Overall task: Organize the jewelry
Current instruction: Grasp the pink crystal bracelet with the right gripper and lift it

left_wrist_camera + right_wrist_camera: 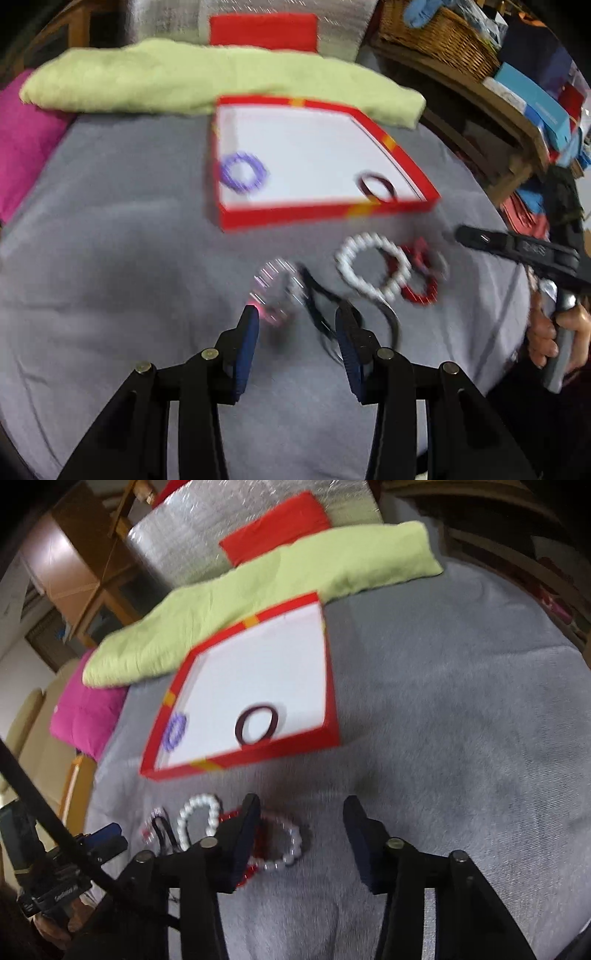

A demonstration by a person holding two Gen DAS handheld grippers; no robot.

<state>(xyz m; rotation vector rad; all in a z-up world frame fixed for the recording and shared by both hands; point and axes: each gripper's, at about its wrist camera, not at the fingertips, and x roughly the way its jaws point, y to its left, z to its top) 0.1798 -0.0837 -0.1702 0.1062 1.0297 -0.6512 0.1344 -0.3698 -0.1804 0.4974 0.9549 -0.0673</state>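
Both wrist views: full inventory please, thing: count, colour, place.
box: 1, red with white floor, open, on the grey cover
purple bracelet: 1, inside box, left corner
dark bangle: 1, maroon, inside box, near front wall
white bead bracelet: 1, on cover in front of box
red bead bracelet: 1, under and beside the white one
clear bracelet: 1, blurred, by the left tongs
black cord: 1, on cover
grey cover: 1
green towel: 1, behind box
pink cushion: 1, far left
wicker basket: 1, shelf at right
left tongs: open, empty
right tongs: open, empty
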